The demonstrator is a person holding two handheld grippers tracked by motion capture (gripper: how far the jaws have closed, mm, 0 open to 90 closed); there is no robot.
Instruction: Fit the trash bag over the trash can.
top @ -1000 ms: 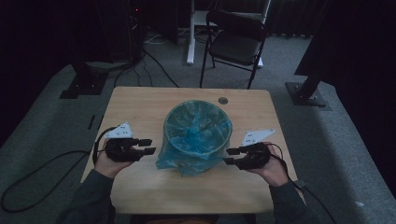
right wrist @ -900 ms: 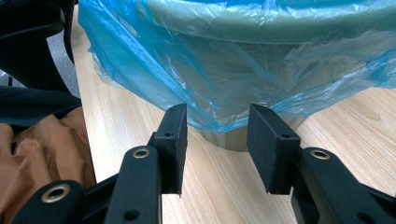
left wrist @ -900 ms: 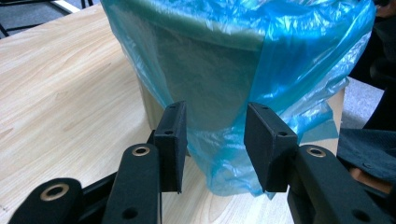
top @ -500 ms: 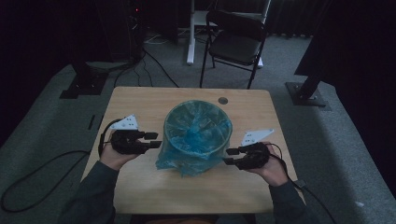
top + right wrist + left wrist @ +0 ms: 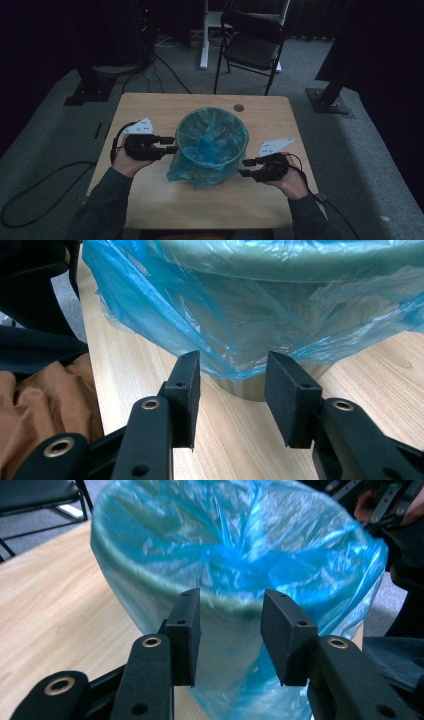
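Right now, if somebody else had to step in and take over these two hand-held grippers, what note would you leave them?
Left hand-held gripper: open, nothing between its jaws, level with the rim on the bin's left.
Right hand-held gripper: open, holding nothing, lower down on the bin's right, near the bag's hanging edge.
Bin: upright mid-table, lined with the blue bag.
Done: bag is inside, its top folded over the rim, skirt hanging loose outside.
Left: probably grip the bag and tidy or lift it; neither gripper has hold of it yet.

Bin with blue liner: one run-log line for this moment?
bin: upright on table | liner: folded over rim | left hand-held gripper: open, at rim | right hand-held gripper: open, near liner hem
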